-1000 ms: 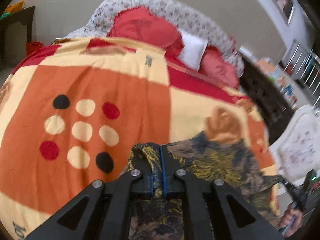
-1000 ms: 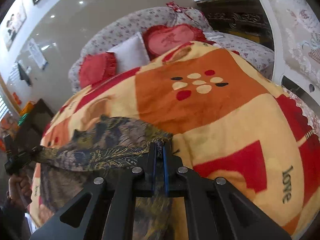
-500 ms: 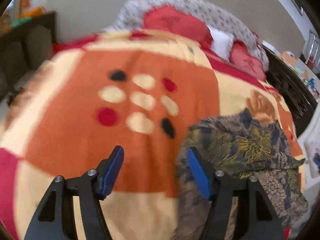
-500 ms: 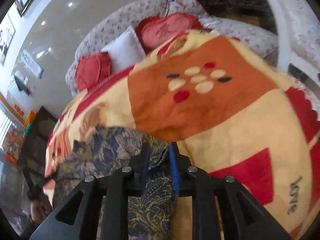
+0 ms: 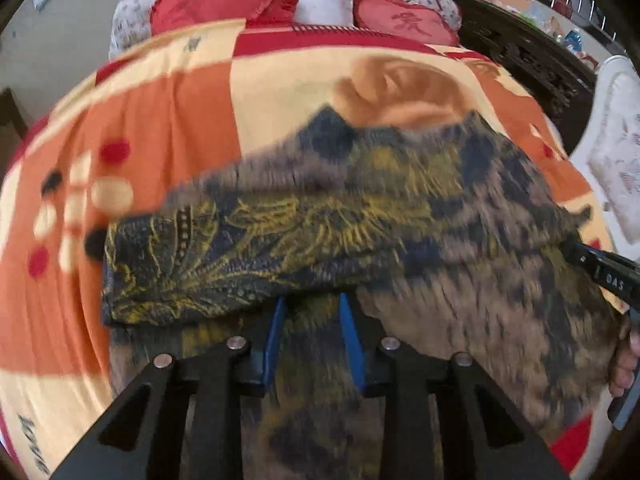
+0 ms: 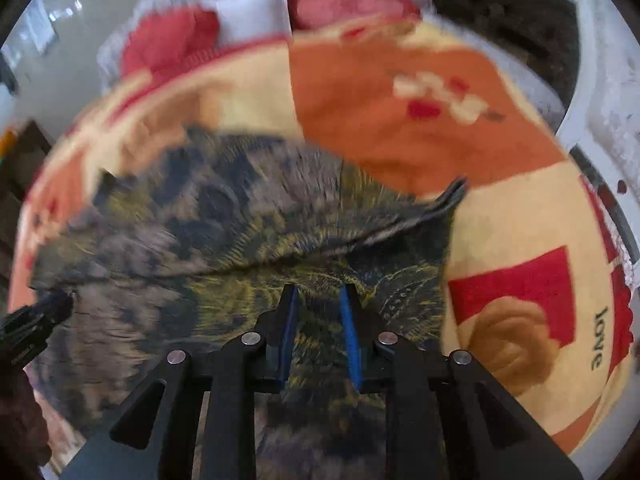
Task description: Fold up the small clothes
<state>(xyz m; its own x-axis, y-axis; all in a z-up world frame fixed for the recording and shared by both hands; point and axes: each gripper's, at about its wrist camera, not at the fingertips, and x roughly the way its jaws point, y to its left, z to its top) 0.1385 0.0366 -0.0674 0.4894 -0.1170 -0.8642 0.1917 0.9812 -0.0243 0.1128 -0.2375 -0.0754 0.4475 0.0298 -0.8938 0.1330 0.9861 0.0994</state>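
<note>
A dark blue and brown garment with a yellow pattern lies on the blanket, its top layer folded over toward me. My left gripper hovers over its near part. The blue pads stand apart and are closing, with cloth showing in the gap but not pinched. In the right wrist view the same garment fills the middle. My right gripper is open above its near fold, with only fabric beneath it. One of the right gripper's black fingers shows at the garment's right corner. Both views are blurred by motion.
An orange, cream and red blanket covers the bed. Red pillows and a white pillow sit at the far end. Dark wooden furniture and a white padded panel stand on the right. A hand shows at the right edge.
Both grippers were shut on the garment's edge and have let it go. The edge now lies folded over the garment. Both grippers swung across to its near part, and the left opened wide and then narrowed.
</note>
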